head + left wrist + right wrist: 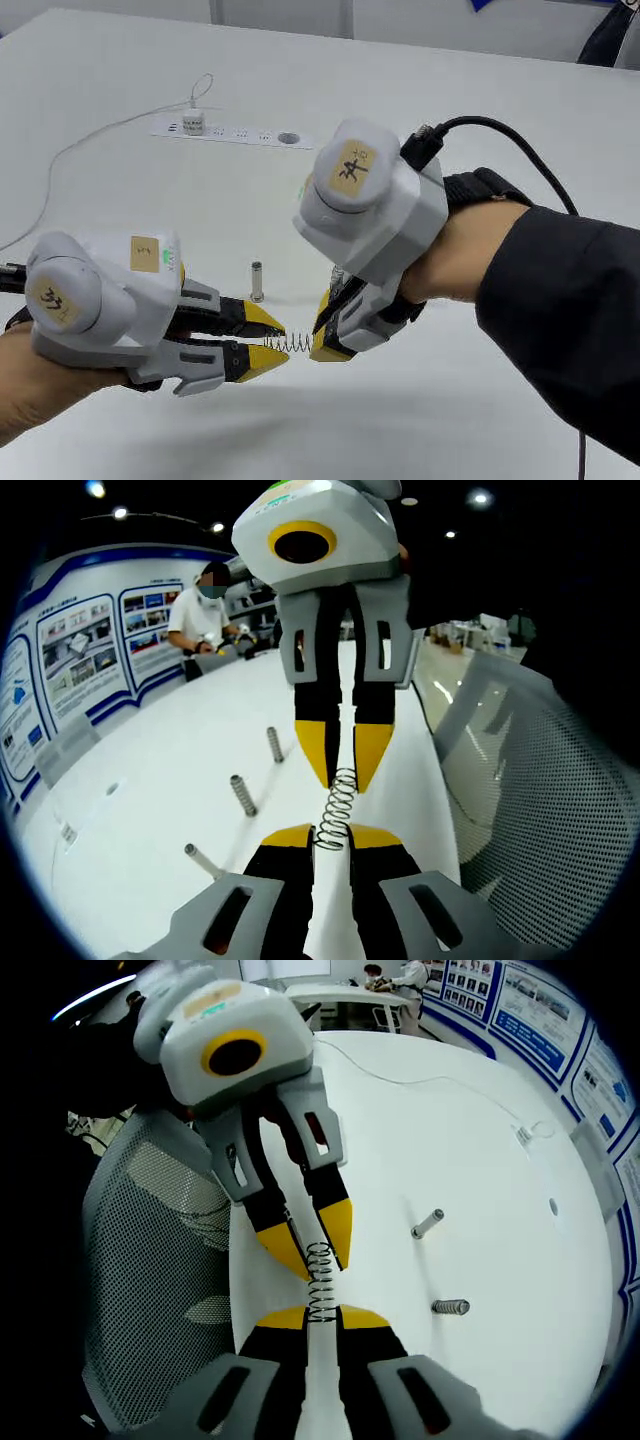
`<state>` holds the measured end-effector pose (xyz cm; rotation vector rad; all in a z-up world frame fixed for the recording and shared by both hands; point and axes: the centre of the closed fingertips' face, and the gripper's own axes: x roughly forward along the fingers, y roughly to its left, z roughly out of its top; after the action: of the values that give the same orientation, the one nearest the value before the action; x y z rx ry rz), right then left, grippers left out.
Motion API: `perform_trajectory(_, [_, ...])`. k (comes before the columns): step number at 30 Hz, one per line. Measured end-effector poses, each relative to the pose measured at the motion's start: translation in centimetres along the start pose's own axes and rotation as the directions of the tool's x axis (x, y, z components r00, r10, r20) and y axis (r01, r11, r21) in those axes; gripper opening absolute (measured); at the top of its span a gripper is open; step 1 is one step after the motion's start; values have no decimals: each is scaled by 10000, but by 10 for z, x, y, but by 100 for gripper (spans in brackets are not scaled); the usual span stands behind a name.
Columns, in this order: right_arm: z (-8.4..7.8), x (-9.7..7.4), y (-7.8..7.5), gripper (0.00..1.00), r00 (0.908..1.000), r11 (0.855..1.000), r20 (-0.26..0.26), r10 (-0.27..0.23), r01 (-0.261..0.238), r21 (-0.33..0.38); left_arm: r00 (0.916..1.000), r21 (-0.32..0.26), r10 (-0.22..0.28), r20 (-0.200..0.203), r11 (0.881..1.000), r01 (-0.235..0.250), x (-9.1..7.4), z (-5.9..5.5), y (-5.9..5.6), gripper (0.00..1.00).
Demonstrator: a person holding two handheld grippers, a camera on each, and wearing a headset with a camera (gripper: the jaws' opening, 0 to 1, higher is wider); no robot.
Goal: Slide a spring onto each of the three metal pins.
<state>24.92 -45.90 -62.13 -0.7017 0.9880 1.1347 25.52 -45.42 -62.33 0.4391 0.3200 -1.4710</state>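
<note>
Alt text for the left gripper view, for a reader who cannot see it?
A spring spans between the yellow tips of the left gripper, rising from the bottom, and the right gripper, coming down from the top, each holding one end. To the left, three metal pins stand on the white table.

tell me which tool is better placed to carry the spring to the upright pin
Left, probably. The left tool and right tool each grip an end of the spring, but the upright metal pin stands nearer the left one.
</note>
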Motion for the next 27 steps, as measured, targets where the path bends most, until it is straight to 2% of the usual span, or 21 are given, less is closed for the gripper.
perform_trajectory(15, [15, -23, 3, 11, 9957, 9979, 693, -615, 600, 234, 9982, 235, -588, 136, 9980, 585, 11, 6, -6, 12])
perform_trajectory(27, [23, -35, 12, 11, 9868, 9915, 1070, -1217, 1158, 593, 9934, 572, -1119, 255, 9922, 1103, 15, 16, -17, 12])
